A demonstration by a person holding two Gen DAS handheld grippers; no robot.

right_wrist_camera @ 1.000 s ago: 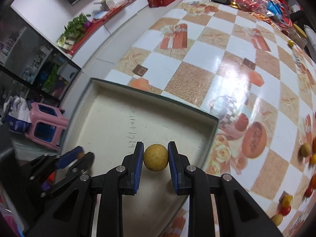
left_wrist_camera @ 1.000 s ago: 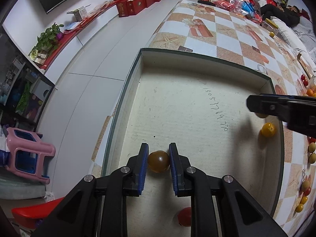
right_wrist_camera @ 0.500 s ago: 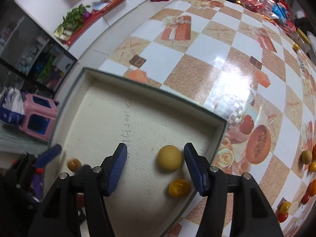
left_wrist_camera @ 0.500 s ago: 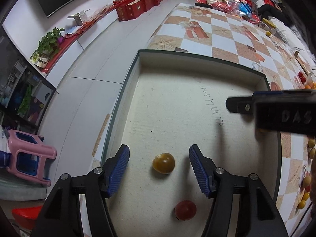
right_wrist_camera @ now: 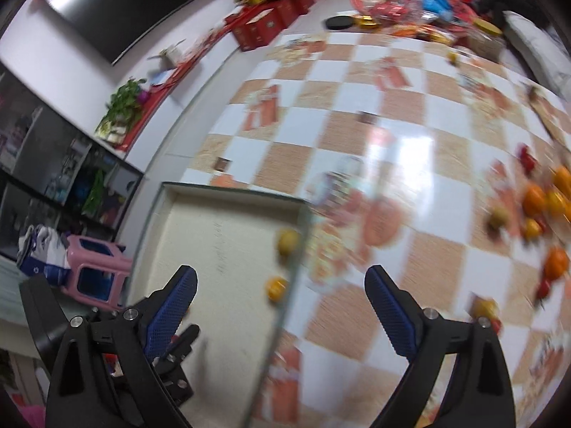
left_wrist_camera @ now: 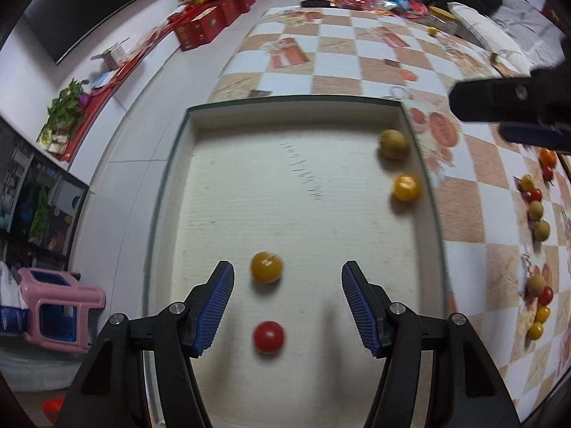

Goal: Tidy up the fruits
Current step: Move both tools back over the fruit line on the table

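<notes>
Blue-padded jaws of the left gripper [left_wrist_camera: 287,305] stand wide apart over the shallow box [left_wrist_camera: 171,164], holding nothing. Nearest lies a red tomato [left_wrist_camera: 268,336], and just beyond it an amber tomato [left_wrist_camera: 266,267], both on the box floor between the pads. Farther off, by the right wall, sit a yellow tomato [left_wrist_camera: 406,187] and a tan round fruit [left_wrist_camera: 393,143]. Outside, loose fruits [left_wrist_camera: 535,210] dot the checkered worktop [left_wrist_camera: 339,53]. Right gripper [right_wrist_camera: 280,308] jaws also gape, empty, above the box edge
</notes>
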